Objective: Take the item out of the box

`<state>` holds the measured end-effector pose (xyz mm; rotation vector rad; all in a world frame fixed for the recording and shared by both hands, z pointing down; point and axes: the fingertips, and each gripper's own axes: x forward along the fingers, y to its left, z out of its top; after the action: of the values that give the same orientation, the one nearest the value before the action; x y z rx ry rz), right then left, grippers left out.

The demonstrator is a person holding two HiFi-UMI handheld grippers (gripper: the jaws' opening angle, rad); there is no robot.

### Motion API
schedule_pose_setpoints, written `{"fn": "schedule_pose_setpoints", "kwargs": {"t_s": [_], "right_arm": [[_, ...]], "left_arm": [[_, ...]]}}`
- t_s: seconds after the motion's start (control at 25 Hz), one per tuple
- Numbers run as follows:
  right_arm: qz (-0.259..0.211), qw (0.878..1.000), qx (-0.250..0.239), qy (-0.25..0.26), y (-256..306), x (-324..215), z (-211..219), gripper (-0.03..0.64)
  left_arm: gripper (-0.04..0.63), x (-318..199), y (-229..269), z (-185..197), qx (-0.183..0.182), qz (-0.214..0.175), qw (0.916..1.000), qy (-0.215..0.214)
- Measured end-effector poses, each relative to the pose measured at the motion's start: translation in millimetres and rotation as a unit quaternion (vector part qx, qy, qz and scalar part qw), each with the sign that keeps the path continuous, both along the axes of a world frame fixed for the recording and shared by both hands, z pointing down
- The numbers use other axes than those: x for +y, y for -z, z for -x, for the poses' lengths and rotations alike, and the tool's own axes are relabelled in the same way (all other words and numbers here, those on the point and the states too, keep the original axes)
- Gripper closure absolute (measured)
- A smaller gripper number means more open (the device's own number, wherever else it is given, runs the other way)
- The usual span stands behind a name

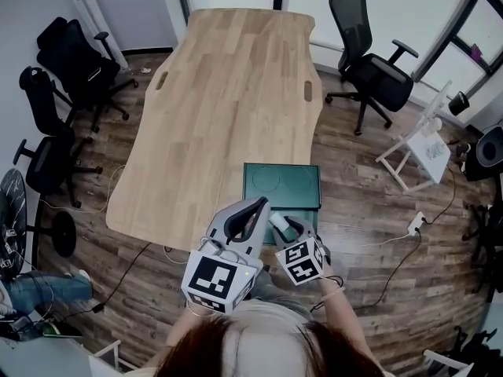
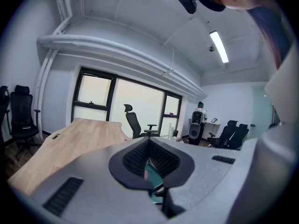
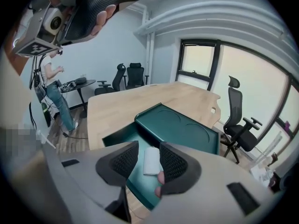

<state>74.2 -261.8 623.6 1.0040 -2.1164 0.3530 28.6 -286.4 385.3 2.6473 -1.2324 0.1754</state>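
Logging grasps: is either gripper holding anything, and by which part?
Nothing held: the right gripper hovers open over the white item in the green box; the left gripper is shut, empty.

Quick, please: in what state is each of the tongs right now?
Left tongs: closed, holding nothing.
Right tongs: open over the white item, not gripping it.
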Motion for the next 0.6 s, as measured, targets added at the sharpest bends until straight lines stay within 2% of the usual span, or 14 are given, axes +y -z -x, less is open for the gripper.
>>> {"fn": "schedule_pose_setpoints", "kwargs": {"t_s": [0.6], "right_arm": [[0.057, 0.998, 0.027, 0.013, -49, -6, 0, 0.419]], "left_arm": [[0.588, -9, -9, -2, -0.007, 0.013, 0.9999, 0.004]]}}
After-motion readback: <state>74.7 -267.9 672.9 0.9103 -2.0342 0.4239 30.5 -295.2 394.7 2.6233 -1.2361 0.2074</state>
